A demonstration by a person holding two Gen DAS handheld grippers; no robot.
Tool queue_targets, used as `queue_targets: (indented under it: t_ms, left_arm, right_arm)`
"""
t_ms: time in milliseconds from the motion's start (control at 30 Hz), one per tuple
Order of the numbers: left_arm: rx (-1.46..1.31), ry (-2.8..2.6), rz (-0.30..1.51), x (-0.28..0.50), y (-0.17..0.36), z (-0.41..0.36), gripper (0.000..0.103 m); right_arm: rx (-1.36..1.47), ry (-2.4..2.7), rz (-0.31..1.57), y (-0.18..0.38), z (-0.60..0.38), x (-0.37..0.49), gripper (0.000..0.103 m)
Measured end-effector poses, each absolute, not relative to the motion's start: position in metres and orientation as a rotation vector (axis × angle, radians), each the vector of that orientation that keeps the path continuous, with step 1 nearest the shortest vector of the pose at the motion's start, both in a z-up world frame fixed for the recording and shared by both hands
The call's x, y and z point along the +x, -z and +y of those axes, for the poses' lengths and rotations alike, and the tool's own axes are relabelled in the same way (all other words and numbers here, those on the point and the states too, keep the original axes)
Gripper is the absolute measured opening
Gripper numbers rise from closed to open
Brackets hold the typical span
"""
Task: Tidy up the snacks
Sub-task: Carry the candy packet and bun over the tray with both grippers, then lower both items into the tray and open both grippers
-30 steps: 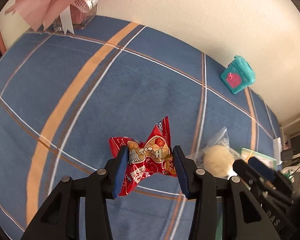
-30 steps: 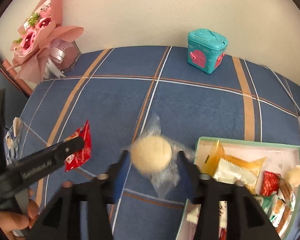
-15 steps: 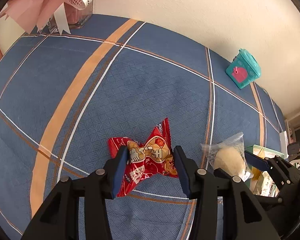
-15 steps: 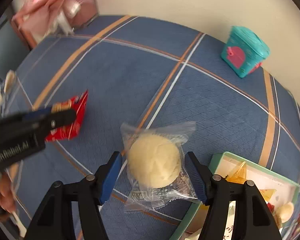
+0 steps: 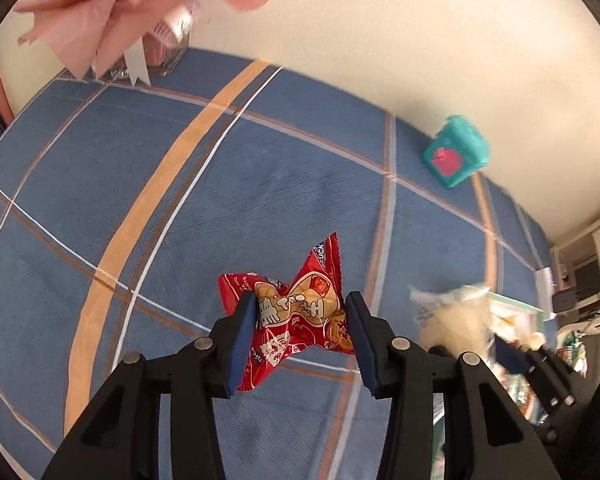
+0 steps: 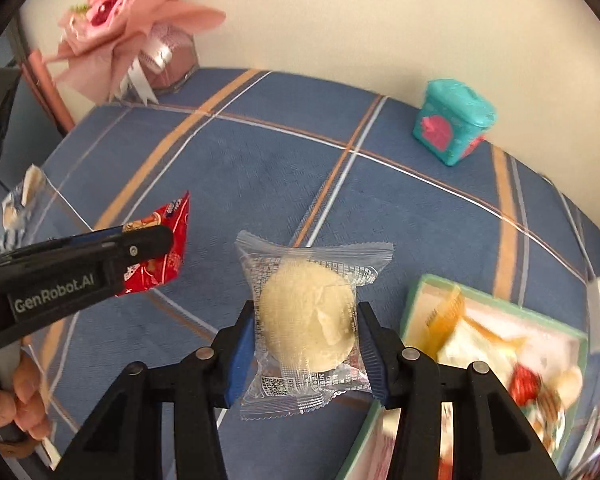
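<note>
1. A blue plaid tablecloth (image 6: pixel 260 168) covers the whole table, crossed by orange and white stripes. A cream wall stands behind it.

2. At the table's right edge sits the snack tray (image 6: pixel 416 300), pale with a green rim. It already holds several wrapped snacks, blurred in this view. Both held snacks most likely belong here.

3. To do this step well, in my judgement, each packet should be carried over the tray rim and lowered among the others before release, one hand at a time, so the two tools do not collide. The right hand is nearer the tray and should go first.

4. A pink paper bouquet (image 6: pixel 132 28) stands in the far left corner, well apart from the work. A small teal toy box (image 6: pixel 452 128) sits near the wall on the far right.

5. The right gripper (image 6: pixel 306 332) is closed partway, pinching a clear packet with a round pale pastry (image 6: pixel 306 320) inside. Its blue pads (image 6: pixel 242 344) press the packet's two sides. The packet appears lifted, just left of the tray.

6. The left gripper (image 5: pixel 300 332) is likewise closed partway, pinching a crumpled red snack packet (image 5: pixel 296 312) across its middle. The packet bulges out above and below the pads. It is held left of the pastry, well apart from the tray.

7. Soft wrappers like these may slip if the grip loosens in transit.
</note>
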State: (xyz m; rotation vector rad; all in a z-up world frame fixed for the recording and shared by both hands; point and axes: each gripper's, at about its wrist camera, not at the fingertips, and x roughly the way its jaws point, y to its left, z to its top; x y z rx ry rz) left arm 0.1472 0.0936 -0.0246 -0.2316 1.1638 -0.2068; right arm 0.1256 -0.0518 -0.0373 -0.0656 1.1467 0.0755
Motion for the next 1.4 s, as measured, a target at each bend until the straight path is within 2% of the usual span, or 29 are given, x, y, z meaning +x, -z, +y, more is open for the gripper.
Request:
queue_targets:
  t_ms: [167, 400, 700, 1033, 1167, 1300, 1400]
  left_arm:
    - [-0.243, 0.281, 1.137, 0.120, -0.005, 0.061, 0.047]
    - [-0.227, 0.434, 1.142, 0.084, -0.020, -0.009, 0.048]
    - [-0.145, 0.546, 1.204, 0.057, 0.010, -0.096, 0.048]
    - [-0.106, 0.523, 1.242, 0.060, 0.034, -0.118, 0.048]
    - [-0.120, 0.516, 1.254, 0.061, 0.036, -0.114, 0.053]
    - [-0.135, 0.513, 1.258, 0.060, 0.036, -0.109, 0.057]
    - [-0.159, 0.513, 1.260, 0.059, 0.034, -0.104, 0.070]
  right_arm:
    - [0.060, 0.025, 1.108, 0.011, -0.075, 0.091, 0.051]
    - [0.184, 0.276, 1.081, -0.005, -0.150, 0.037, 0.051]
    - [0.309, 0.444, 1.090, 0.006, -0.237, -0.008, 0.051]
    - [0.349, 0.442, 1.120, 0.031, -0.257, -0.003, 0.052]
    - [0.352, 0.442, 1.128, 0.033, -0.257, -0.003, 0.053]
    - [0.348, 0.450, 1.134, 0.034, -0.257, -0.005, 0.060]
    - [0.353, 0.449, 1.138, 0.034, -0.257, -0.008, 0.065]
